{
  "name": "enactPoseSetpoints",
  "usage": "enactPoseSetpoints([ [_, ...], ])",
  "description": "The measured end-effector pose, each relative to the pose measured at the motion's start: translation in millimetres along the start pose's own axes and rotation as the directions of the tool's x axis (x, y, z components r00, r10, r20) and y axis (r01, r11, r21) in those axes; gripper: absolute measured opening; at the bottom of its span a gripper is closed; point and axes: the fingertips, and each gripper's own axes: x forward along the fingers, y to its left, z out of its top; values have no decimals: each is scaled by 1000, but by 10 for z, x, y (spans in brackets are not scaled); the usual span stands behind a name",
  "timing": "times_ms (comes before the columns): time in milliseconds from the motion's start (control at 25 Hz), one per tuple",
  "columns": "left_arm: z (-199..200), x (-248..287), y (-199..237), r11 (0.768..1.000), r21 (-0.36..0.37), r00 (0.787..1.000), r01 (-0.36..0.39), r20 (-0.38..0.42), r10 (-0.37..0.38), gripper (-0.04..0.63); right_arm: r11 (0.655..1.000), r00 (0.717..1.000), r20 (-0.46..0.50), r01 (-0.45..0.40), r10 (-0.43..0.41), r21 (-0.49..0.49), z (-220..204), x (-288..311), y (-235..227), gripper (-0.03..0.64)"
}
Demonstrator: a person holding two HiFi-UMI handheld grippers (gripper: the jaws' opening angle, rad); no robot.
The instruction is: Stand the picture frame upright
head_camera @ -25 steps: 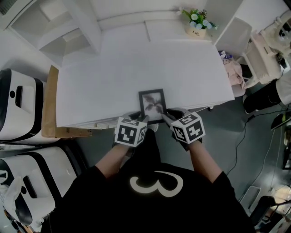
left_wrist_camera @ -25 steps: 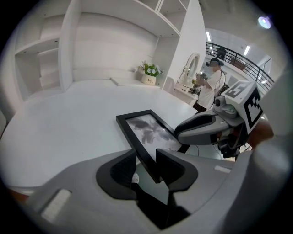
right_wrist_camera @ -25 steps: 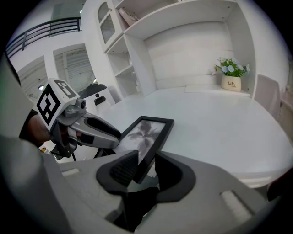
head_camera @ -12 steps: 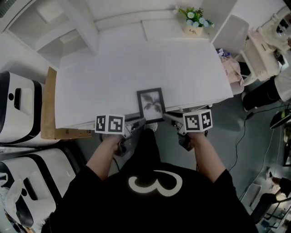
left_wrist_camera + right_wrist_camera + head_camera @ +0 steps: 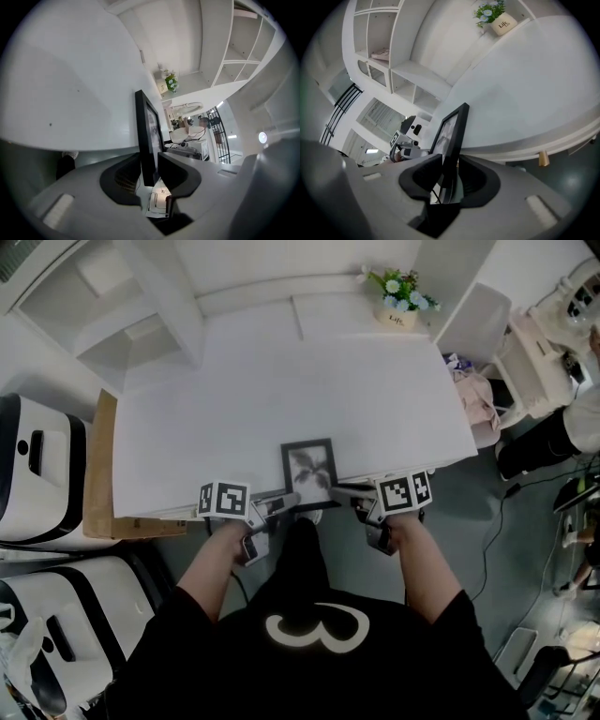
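Now left gripper [image 5: 281,503] and right gripper [image 5: 343,491], jaws just closing in, each pinch a near corner of the picture frame [image 5: 309,465] — lower centre, at the table [image 5: 281,381] edge — likely to tip it upright.

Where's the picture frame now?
Head view centre: picture frame at near edge of the table, between left gripper and right gripper, whose jaws have just been closing on it.

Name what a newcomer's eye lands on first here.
A dark picture frame sits at the near edge of the white table. The left tool and right tool clasp its near corners, one each side, jaws having just closed in on it. A small flower pot stands far back, on the right.
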Motion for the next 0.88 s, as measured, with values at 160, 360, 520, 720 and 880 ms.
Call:
enactPoseSetpoints([
  [160, 3, 24, 21, 1000, 2, 1000, 5, -25, -5, 92, 1000, 1000, -15, -18, 18, 6, 4, -27, -16, 107],
  [360, -27, 54, -31, 1000, 26, 998, 15, -61, -13, 84, 1000, 999, -49, -10, 9, -18, -7, -51, -35, 101],
  [520, -2, 59, -168, 995, 93, 993, 31, -115, -20, 81, 997, 997, -81, 1, -7, -73, 14, -116, -4, 101],
  [720, 212, 5, -392, 981, 183, 987, 69, -154, -41, 81, 989, 998, -62, -32, 23, -143, 251, -208, 144, 101],
  [880, 433, -27, -536, 944, 327, 985, 50, -171, 7, 81, 971, 998, -59, -41, 28, -236, 479, -258, 294, 101],
])
